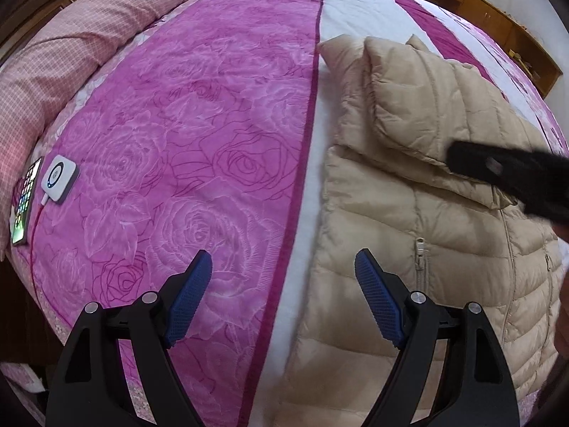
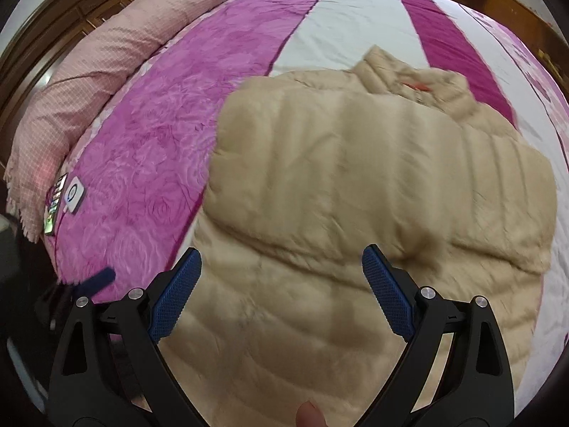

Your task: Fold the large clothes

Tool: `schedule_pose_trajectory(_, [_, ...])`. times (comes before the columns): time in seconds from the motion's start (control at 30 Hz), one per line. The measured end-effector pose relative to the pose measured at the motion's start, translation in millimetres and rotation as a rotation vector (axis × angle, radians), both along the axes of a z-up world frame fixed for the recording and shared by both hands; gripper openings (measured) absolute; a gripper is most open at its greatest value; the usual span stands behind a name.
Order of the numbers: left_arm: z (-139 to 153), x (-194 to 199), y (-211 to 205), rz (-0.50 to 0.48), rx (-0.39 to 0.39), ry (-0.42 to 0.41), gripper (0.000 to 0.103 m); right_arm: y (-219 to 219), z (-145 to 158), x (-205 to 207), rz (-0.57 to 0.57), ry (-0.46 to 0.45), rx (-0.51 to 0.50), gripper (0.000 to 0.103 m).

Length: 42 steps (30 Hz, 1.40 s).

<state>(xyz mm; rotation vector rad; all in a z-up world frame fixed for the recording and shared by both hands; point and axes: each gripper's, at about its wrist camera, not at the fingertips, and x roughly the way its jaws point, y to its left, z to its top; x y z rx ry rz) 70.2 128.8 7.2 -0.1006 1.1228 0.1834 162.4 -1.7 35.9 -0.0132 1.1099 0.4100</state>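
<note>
We see a beige quilted down jacket [image 2: 355, 178] lying on the white stripe of a bed covered with a magenta rose-patterned bedspread [image 1: 185, 135]. In the left wrist view one padded sleeve [image 1: 409, 106] is already laid across the front of the jacket, over the zipper side, so we judge that the first fold is made. The left gripper [image 1: 283, 299] hovers at the jacket's left edge with its blue-padded fingers spread wide and holding nothing. The right gripper [image 2: 281, 291] is above the jacket body, also with fingers apart and empty; the picture there is blurred, so the fine creases cannot be read. In the left wrist view the right gripper appears as a dark blurred shape near the folded sleeve. The collar [image 2: 416, 82] is still exposed at the far end. In our judgement the other side and the fold of the body in half are still left. A smartphone [image 1: 25, 201] and a white square charger [image 1: 58, 178] rest near the bed edge, well apart from the jacket.
</note>
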Motion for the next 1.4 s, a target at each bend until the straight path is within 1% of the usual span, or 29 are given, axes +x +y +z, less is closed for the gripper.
schedule_pose_trajectory(0.07, [-1, 0, 2, 0.006, -0.002, 0.000, 0.080, 10, -8, 8, 0.007, 0.003, -0.011, 0.090])
schedule_pose_trajectory(0.1, [-2, 0, 3, 0.010, -0.003, 0.002, 0.080, 15, -14, 13, 0.006, 0.004, -0.032, 0.087])
schedule_pose_trajectory(0.13, [-2, 0, 5, 0.013, -0.005, 0.003, 0.080, 18, -19, 17, 0.006, 0.006, -0.054, 0.077])
schedule_pose_trajectory(0.17, [-2, 0, 6, 0.016, -0.006, 0.002, 0.080, 21, -25, 21, 0.010, 0.014, -0.071, 0.070])
schedule_pose_trajectory(0.2, [-2, -1, 7, 0.017, -0.008, 0.000, 0.080, 22, -30, 23, 0.013, 0.021, -0.077, 0.067])
schedule_pose_trajectory(0.23, [-3, -1, 8, 0.017, -0.008, -0.002, 0.080, 22, -34, 25, 0.016, 0.025, -0.081, 0.059])
schedule_pose_trajectory(0.27, [-3, -1, 8, 0.017, -0.008, -0.003, 0.080, 22, -36, 26, 0.020, 0.027, -0.082, 0.046])
schedule_pose_trajectory(0.3, [-3, -1, 9, 0.016, -0.007, -0.004, 0.080, 21, -38, 26, 0.023, 0.026, -0.083, 0.040])
schedule_pose_trajectory(0.37, [-3, 0, 9, 0.014, -0.004, -0.005, 0.080, 19, -37, 25, 0.025, 0.018, -0.091, 0.018])
schedule_pose_trajectory(0.43, [-4, 1, 8, 0.014, -0.006, -0.005, 0.080, 13, -34, 24, 0.030, 0.018, -0.078, 0.011])
schedule_pose_trajectory(0.57, [-2, 1, 5, 0.009, -0.008, -0.007, 0.080, 1, -21, 17, 0.027, -0.014, -0.070, 0.009])
schedule_pose_trajectory(0.9, [9, 4, -15, -0.029, -0.002, -0.032, 0.080, -35, 24, -11, -0.012, -0.174, -0.096, 0.008])
schedule_pose_trajectory(1.17, [19, 7, -30, -0.058, 0.003, -0.046, 0.080, -64, 42, -22, -0.048, -0.220, -0.088, 0.008])
schedule_pose_trajectory(1.4, [22, 19, -42, -0.090, 0.009, -0.057, 0.080, -112, 51, -27, -0.125, -0.243, -0.088, 0.008])
